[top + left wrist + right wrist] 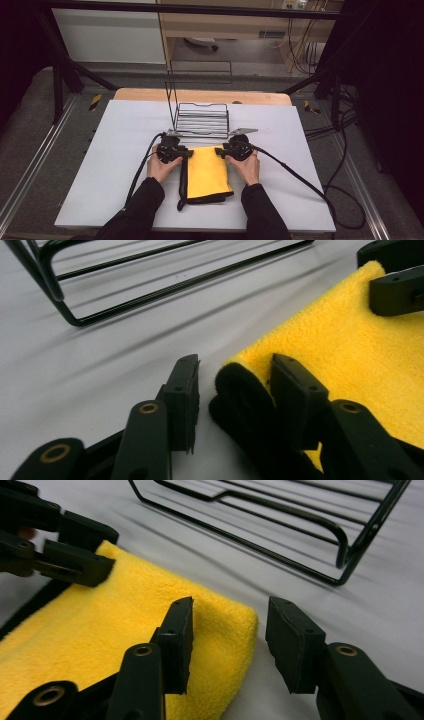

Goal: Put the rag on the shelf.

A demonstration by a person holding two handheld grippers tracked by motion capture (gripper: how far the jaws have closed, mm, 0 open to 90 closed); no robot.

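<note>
Yellow cloth (207,172) with black edging flat on white table (115,150), just in front of wire rack (201,120). Long axis runs from rack toward person. Left gripper (188,153) at far left corner, jaws spread astride folded edge. Right gripper (218,151) at far right corner, jaws spread astride corner.

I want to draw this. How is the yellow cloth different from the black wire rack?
The yellow cloth is soft, fuzzy and solid; the black wire rack is thin bars you can see through. The cloth lies flat and folded; the rack has a tall frame standing up. The cloth sits between the left tool and the right tool; the rack stands behind them, untouched. Both rest on the white table.
</note>
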